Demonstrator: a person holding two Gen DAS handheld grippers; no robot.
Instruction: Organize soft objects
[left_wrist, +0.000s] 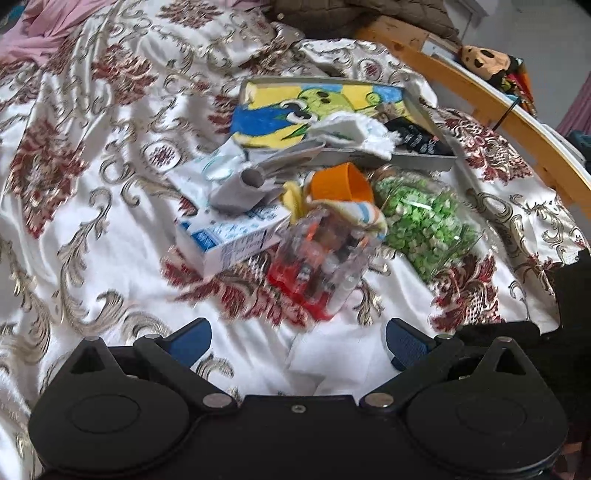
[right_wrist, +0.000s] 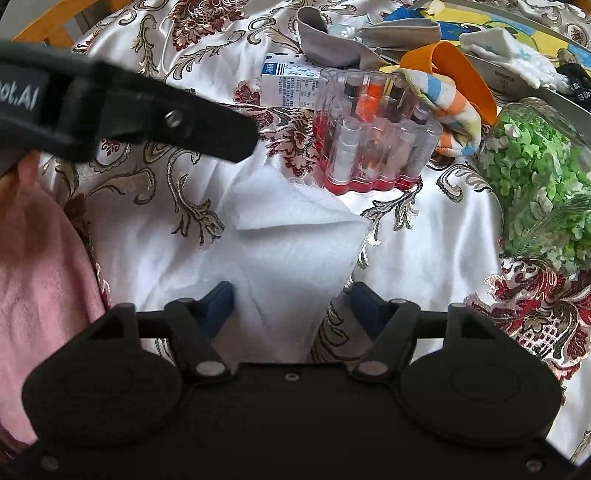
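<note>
On the bed's patterned bedspread (right_wrist: 155, 206), my right tongs (right_wrist: 291, 302) stand apart astride a white cloth (right_wrist: 295, 236), not pinching; my left tongs (left_wrist: 298, 339) gape, empty.

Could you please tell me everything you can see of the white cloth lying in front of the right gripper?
The white cloth looks soft and fleecy, with a frayed far edge. It lies crumpled flat on the patterned satin bedspread, its near end between the right gripper's still-parted blue pads. Its far edge reaches the clear thread-spool case.
</note>
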